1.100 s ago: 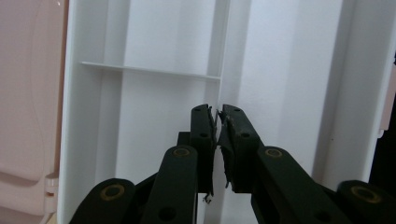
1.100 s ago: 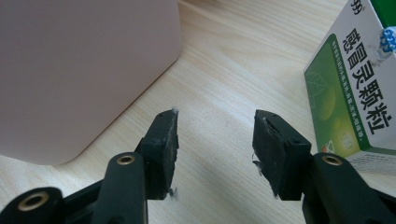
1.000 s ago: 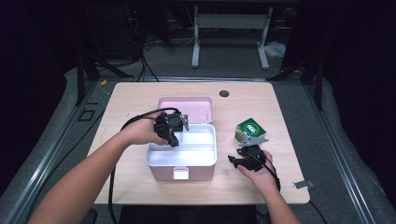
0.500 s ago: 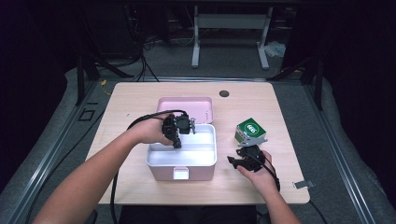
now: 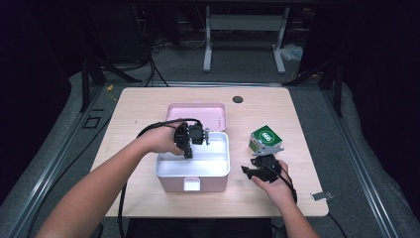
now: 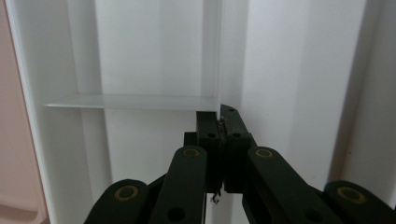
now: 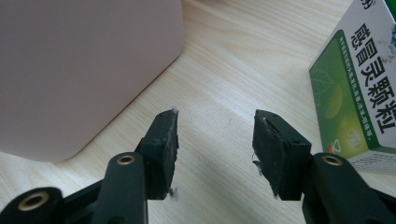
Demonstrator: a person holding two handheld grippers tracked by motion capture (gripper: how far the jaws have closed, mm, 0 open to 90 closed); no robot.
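Over the middle of the table [image 5: 148,106], the left gripper [image 5: 197,137] is held inside the open pink box [image 5: 190,182], its jaws pressed together on the thin white divider [image 6: 140,101] of the box's inner tray. Near the box's right side, the right gripper [image 7: 215,140] is rested on the wood with its jaws apart and nothing between them, just beside the green medicine carton [image 5: 266,139].

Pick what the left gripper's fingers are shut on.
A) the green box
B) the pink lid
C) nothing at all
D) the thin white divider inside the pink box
D: in the left gripper view, the left gripper has its fingers pressed together on the edge of the thin white divider standing inside the pink box.
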